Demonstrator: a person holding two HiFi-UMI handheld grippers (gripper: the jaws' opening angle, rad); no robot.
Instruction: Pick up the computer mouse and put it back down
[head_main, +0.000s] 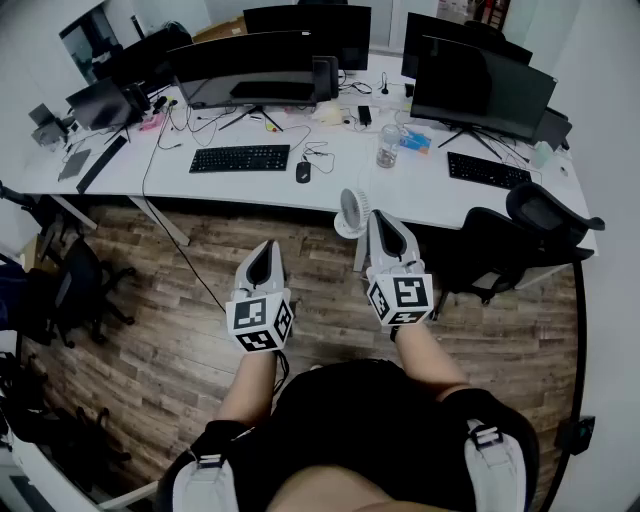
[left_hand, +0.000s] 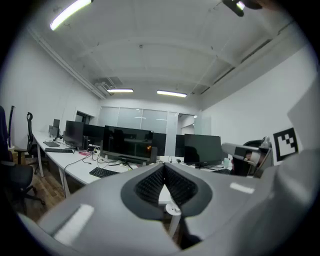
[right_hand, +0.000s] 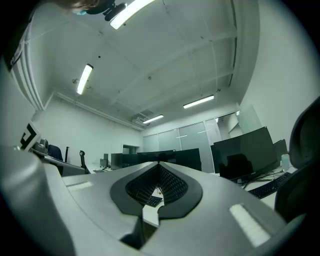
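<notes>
The black computer mouse (head_main: 303, 172) lies on the white desk (head_main: 250, 185), just right of a black keyboard (head_main: 240, 158). I stand back from the desk over the wooden floor. My left gripper (head_main: 263, 250) is shut and empty, well short of the desk's front edge. My right gripper (head_main: 381, 220) is also shut with nothing in it, its tips near the desk edge, to the right of the mouse and nearer to me. In the left gripper view the jaws (left_hand: 164, 167) meet at their tips; in the right gripper view the jaws (right_hand: 160, 165) do the same. The mouse does not show in either gripper view.
Several dark monitors (head_main: 482, 88) stand along the back of the desk. A clear bottle (head_main: 388, 146) and a second keyboard (head_main: 487, 170) sit to the right. A small white fan (head_main: 354, 212) sits at the front edge. Black office chairs (head_main: 545, 215) (head_main: 75, 285) flank me.
</notes>
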